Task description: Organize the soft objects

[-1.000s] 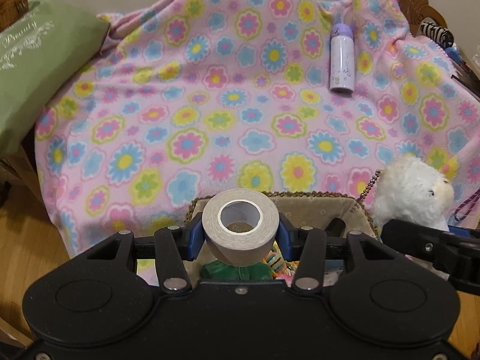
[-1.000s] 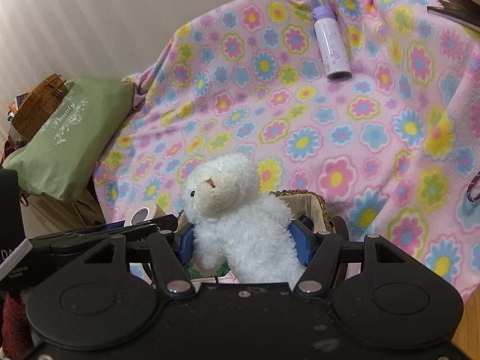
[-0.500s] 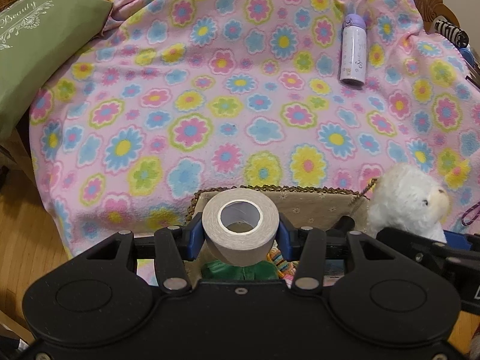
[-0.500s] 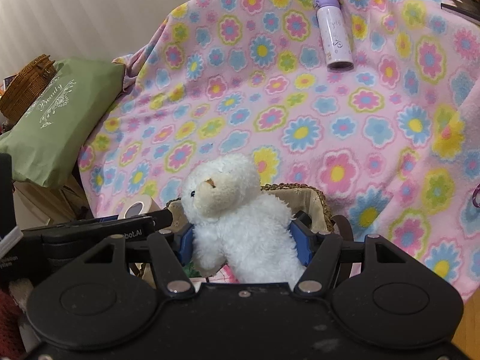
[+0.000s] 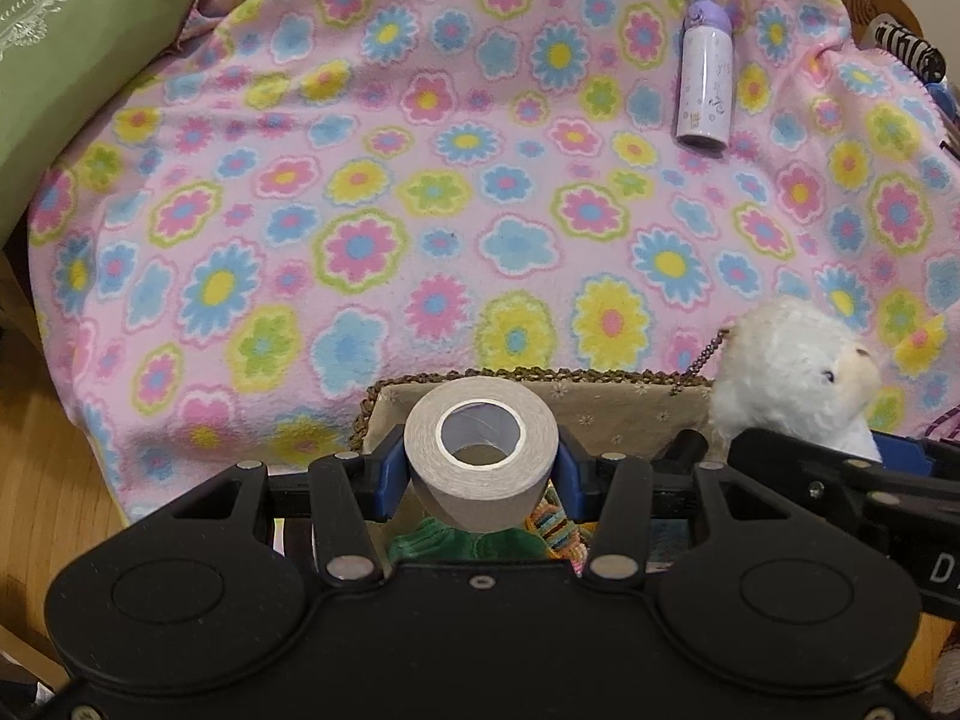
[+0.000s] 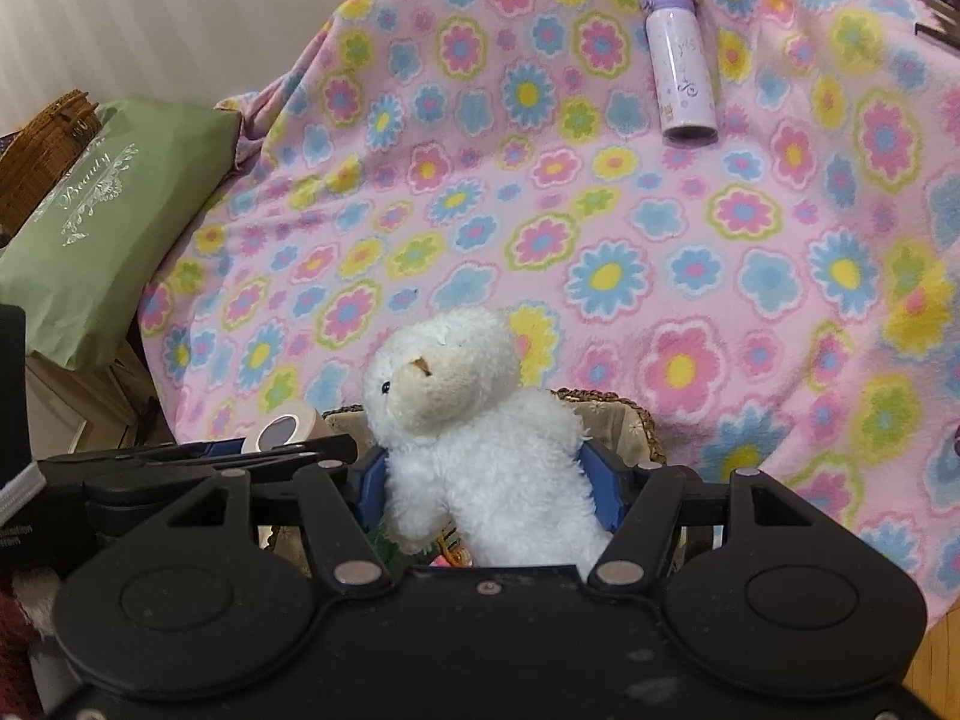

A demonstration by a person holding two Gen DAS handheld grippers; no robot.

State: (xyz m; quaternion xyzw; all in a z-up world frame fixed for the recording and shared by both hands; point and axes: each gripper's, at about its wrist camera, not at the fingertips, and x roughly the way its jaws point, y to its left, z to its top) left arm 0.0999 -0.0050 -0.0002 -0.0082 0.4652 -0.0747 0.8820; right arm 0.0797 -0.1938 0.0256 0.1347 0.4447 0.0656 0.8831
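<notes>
My left gripper (image 5: 477, 468) is shut on a roll of tan tape (image 5: 480, 456), held over a woven basket (image 5: 600, 405) with a beige lining. My right gripper (image 6: 483, 480) is shut on a white plush lamb (image 6: 474, 432), held above the same basket (image 6: 624, 414). The lamb (image 5: 792, 372) also shows at the right of the left wrist view, and the tape (image 6: 288, 429) at the left of the right wrist view. Green and striped soft items (image 5: 480, 540) lie inside the basket under the tape.
A pink flowered blanket (image 5: 420, 210) covers the surface ahead. A lilac bottle (image 5: 705, 90) lies on it at the far right. A green cushion (image 6: 102, 222) and a wicker basket (image 6: 42, 144) sit at the left. Wood floor (image 5: 48, 480) shows lower left.
Both grippers have risen and tilted a little, so the blanket and bottle sit lower in view. Both grips are unchanged.
</notes>
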